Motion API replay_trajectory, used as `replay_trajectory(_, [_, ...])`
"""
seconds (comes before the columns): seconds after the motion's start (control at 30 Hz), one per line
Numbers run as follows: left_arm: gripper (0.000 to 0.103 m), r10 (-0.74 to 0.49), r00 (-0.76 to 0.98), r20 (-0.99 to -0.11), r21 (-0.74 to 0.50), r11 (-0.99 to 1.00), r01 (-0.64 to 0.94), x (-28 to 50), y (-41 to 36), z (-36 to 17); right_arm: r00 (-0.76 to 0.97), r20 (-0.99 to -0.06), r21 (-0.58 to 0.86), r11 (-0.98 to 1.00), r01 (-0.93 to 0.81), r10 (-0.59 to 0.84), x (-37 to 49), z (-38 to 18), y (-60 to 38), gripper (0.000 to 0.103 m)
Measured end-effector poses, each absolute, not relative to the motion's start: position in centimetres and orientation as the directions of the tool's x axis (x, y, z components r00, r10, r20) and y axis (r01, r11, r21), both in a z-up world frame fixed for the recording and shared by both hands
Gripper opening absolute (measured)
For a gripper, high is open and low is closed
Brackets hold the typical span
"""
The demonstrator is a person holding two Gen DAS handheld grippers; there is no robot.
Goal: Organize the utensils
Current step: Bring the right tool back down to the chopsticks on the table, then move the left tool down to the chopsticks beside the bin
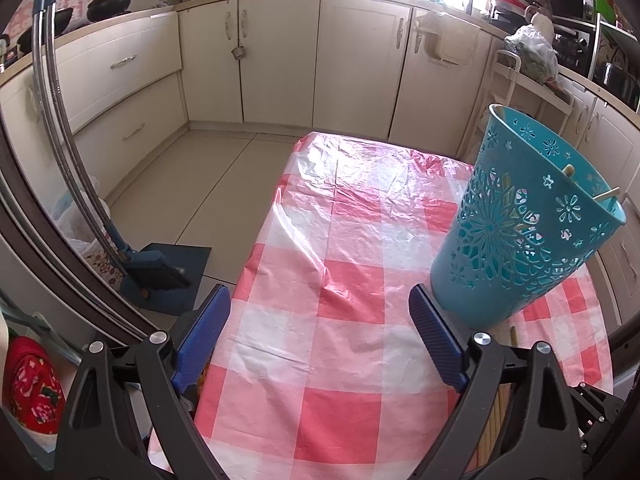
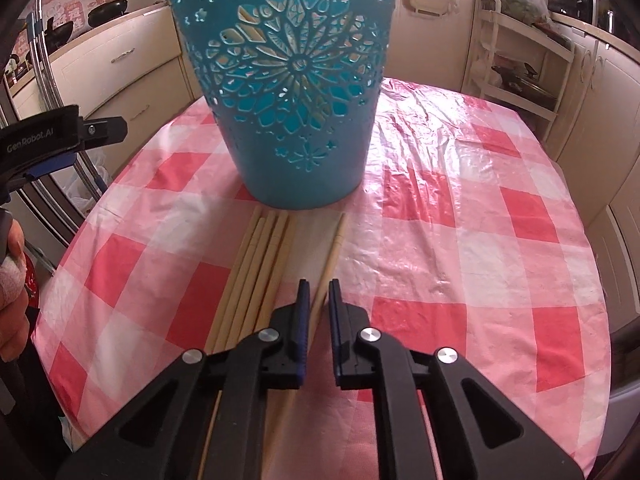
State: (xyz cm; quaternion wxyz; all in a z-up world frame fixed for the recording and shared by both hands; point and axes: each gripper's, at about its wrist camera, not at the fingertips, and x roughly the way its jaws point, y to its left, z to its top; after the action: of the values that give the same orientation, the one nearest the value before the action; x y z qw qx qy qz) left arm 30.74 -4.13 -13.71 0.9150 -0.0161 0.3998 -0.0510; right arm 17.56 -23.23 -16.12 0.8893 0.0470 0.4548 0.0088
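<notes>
Chopstick [image 2: 332,258] seemingly pinched by right tool [image 2: 318,284], its end hidden; left tool [image 1: 320,300] released.

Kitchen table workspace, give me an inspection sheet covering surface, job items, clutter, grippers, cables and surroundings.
Surface: table under a red and white checked plastic cloth, wrinkled.
Job's things: teal perforated plastic basket upright, stick ends showing at its rim; bundle of pale wooden chopsticks lying in front of it; single wooden chopstick lying apart to their right.
Clutter: nothing seen on the cloth.
Grippers: right gripper nearly closed around the single chopstick; left gripper wide open, empty, beside the basket.
Cables: nothing seen.
Surroundings: cream kitchen cabinets, black wok on the counter, blue broom and dustpan on the floor.
</notes>
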Motion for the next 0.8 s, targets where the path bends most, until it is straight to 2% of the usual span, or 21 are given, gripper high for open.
replay_trajectory(0.23, [0.087, -0.108, 0.671, -0.734, -0.073, 0.994, 0.081, 30.8, -4.1, -13.9, 0.589, -0.807, 0.107, 0.991, 0.078, 0.041, 15.7, -16.0, -24.7, 0.008])
replay_trajectory(0.6, [0.087, -0.101, 0.662, -0.743, -0.050, 0.994, 0.095, 30.6, -4.5, -14.3, 0.574, -0.817, 0.081, 0.996, 0.035, 0.046, 17.1, -16.0, -24.6, 0.008])
replay_trajectory(0.8, [0.087, -0.104, 0.659, -0.745, -0.049, 0.994, 0.101, 30.6, -4.6, -14.3, 0.616, -0.787, 0.081, 0.996, 0.036, 0.041, 16.6, -16.3, -24.9, 0.008])
